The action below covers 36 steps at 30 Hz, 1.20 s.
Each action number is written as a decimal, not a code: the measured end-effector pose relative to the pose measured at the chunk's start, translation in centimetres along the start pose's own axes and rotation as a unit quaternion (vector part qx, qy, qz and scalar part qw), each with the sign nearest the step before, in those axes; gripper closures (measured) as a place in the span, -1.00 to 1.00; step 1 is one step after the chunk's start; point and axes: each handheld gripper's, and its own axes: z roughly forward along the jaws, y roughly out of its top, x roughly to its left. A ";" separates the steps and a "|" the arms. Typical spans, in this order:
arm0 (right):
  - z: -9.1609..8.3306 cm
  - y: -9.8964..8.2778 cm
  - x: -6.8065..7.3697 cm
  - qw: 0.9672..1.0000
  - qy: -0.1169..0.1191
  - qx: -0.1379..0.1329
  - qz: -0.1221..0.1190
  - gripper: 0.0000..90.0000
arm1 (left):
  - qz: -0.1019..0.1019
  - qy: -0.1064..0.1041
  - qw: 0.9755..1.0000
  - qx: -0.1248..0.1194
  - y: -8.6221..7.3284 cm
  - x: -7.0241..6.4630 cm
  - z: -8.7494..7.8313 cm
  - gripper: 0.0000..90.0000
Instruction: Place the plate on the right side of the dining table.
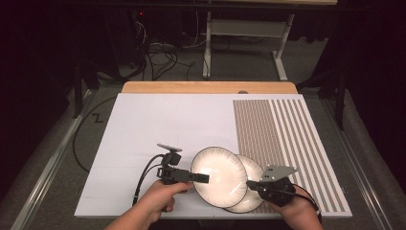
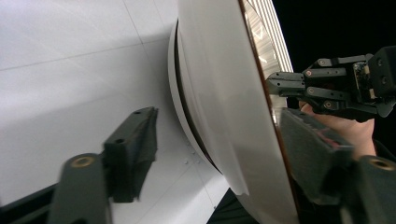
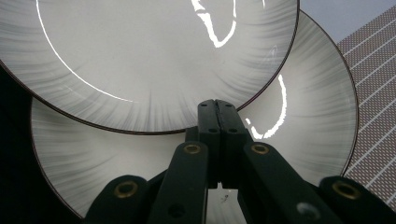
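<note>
The left gripper (image 1: pixel 203 178) straddles the upper plate's (image 1: pixel 219 176) rim, jaws not yet pressing. Opposite, the right gripper (image 1: pixel 250 183) – jaws closed – touches the lower plate (image 1: pixel 253 178), which the upper plate overlaps.

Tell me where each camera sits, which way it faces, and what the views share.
High view: above the person's side, facing forward and down on the white board; both hands, the left gripper and right gripper show.
Left gripper view: rides the left gripper, facing the upper plate edge-on between its jaws; the right gripper and a hand beyond.
Right gripper view: rides the right gripper, jaws together, facing the upper plate and the lower plate.
Shared: all three see the upper plate.
</note>
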 end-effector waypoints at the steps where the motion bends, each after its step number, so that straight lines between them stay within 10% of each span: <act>1: 0.0 0.0 0.0 1.000 -0.001 0.001 0.001 1.00 | -0.001 -0.002 1.000 0.002 0.0 0.0 0.1 -0.14; 13: 0.0 0.0 0.1 1.000 -0.003 0.002 0.000 1.00 | -0.012 -0.002 1.000 0.004 0.2 -0.2 0.3 0.34; 36: -0.4 -0.1 0.1 1.000 -0.008 -0.005 0.003 1.00 | -0.010 0.050 0.999 0.011 0.3 -0.9 0.2 0.51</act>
